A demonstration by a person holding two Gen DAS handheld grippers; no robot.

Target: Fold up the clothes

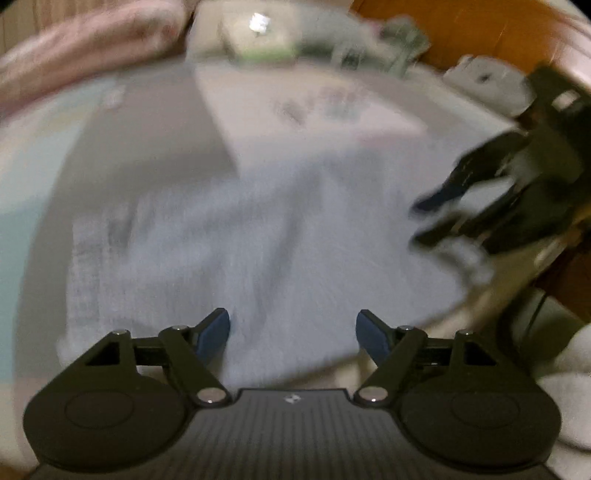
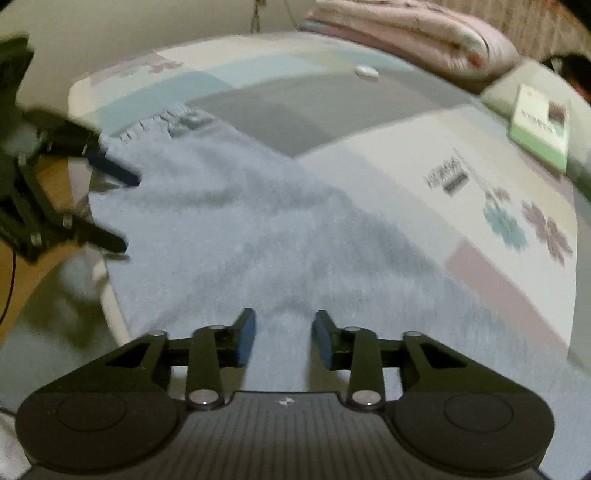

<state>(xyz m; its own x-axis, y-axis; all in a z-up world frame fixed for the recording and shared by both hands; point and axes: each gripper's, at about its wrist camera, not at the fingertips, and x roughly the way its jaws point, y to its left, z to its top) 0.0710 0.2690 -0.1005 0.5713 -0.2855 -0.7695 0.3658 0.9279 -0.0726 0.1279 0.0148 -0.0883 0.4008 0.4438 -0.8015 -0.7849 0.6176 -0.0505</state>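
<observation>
- My left claw point(image 1: 292, 334) stands wide apart, blue pads clear of everything, nothing gripped; it hangs above the near edge of the pale blue fuzzy knitted garment point(image 1: 266, 229).
- My right claw point(image 2: 283, 339) is partly parted, the cloth showing in the gap between its blue pads point(image 2: 246, 338), which do not pinch it.
- That pale blue garment point(image 2: 258, 229) lies spread flat on the bed's patchwork cover of grey, pale blue, cream and pink blocks point(image 2: 306, 107), reaching from the near edge toward the far left, where a fringed end point(image 2: 155, 125) rests on the cover.
- In the right wrist view my left claw point(image 2: 122, 210) shows at the left edge of the garment, jaws apart, one tip just over the cloth.
- Far right on the bed sit a folded pink quilt point(image 2: 424, 33) and a white and green flat box point(image 2: 539, 129); a small white oval object point(image 2: 366, 71) lies far off on the cover.
- The left wrist view is blurred, so finer contact there I cannot tell.
</observation>
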